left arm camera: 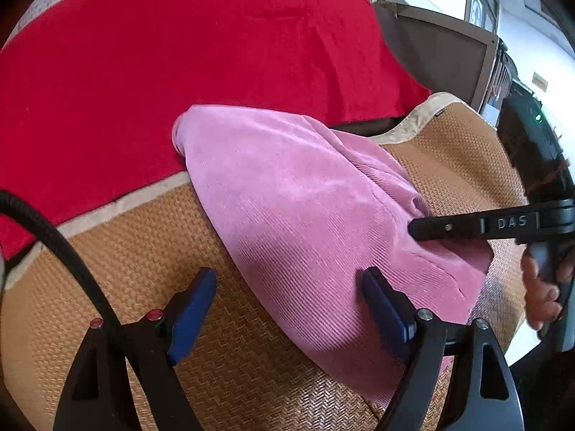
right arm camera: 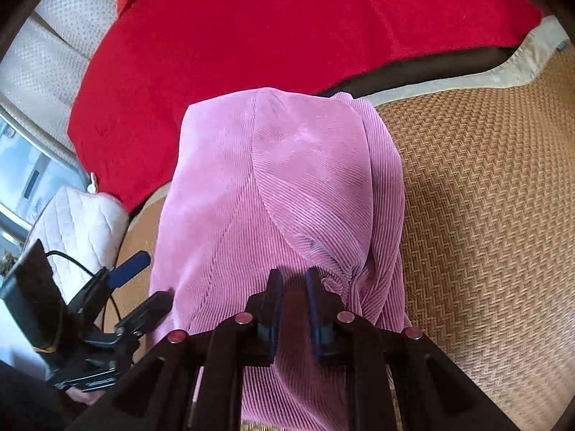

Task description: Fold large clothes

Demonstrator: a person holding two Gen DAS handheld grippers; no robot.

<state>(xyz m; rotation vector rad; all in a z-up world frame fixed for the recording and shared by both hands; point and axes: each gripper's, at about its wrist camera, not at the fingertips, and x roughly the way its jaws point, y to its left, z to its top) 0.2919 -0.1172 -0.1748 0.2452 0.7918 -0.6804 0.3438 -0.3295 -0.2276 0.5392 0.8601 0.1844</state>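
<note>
A pink corduroy garment [left arm camera: 305, 222] lies folded in a long strip on a woven straw mat [left arm camera: 151, 251]; its far end rests on a red blanket [left arm camera: 179, 54]. My left gripper [left arm camera: 289, 287] is open over the garment's near left edge, one finger on the mat, one on the fabric. My right gripper [right arm camera: 293, 280] is nearly closed, pinching a fold of the pink garment [right arm camera: 287, 186] at its near right side. The right gripper also shows in the left wrist view [left arm camera: 417, 228]. The left gripper shows at the left of the right wrist view [right arm camera: 151, 280].
The red blanket [right arm camera: 287, 28] covers the far part of the surface. A white quilted cushion [right arm camera: 79, 222] lies to the left. A dark wooden frame [left arm camera: 442, 54] stands at the far right. The straw mat [right arm camera: 485, 197] extends to the right.
</note>
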